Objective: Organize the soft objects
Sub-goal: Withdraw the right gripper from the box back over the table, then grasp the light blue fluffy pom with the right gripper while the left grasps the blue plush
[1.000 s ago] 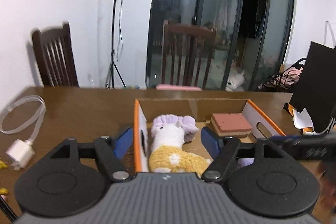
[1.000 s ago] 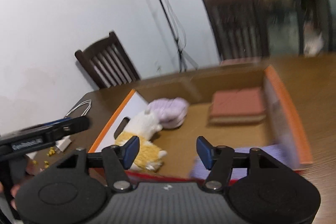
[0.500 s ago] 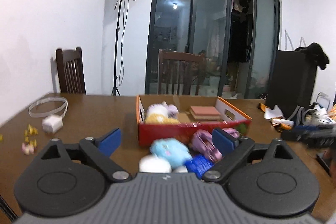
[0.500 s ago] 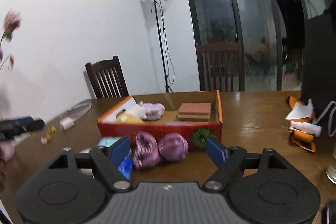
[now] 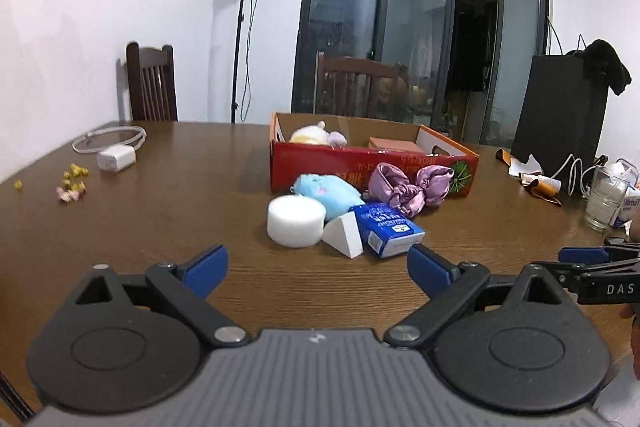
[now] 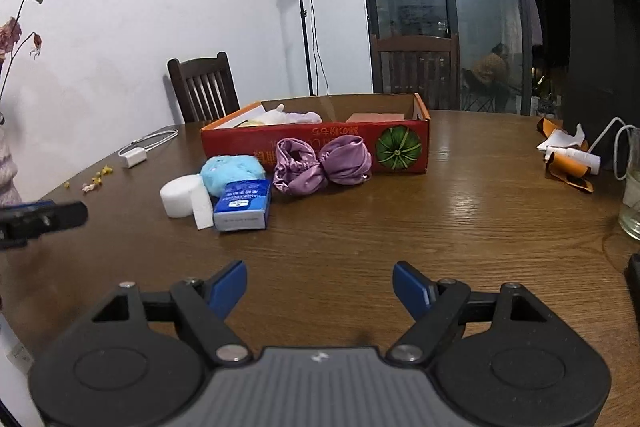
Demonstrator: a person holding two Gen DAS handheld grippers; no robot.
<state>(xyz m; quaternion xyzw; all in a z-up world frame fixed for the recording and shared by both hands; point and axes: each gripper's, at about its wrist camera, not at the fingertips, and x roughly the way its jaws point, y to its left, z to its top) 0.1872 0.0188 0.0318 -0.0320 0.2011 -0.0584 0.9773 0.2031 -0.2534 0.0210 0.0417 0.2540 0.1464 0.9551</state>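
Currently both my left gripper point(image 5: 318, 261) and right gripper point(image 6: 319, 285) hang spread wide, holding nothing. Purple satin scrunchies point(image 6: 322, 165), fuzzy blue plush point(image 6: 232, 171), white sponge point(image 6: 180, 195) and blue tissue pack point(image 6: 242, 205) cluster against the red box point(image 6: 400, 147) front on the table point(image 6: 440, 219).

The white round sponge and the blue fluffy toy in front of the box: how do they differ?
The white round sponge is a smooth, flat-topped cylinder; the blue fluffy toy is a fuzzy, lumpy blob with a small pink mark. The sponge sits nearer the cameras; the toy lies behind it, closer to the red box. Both lie on the table outside the box, beyond both open grippers.
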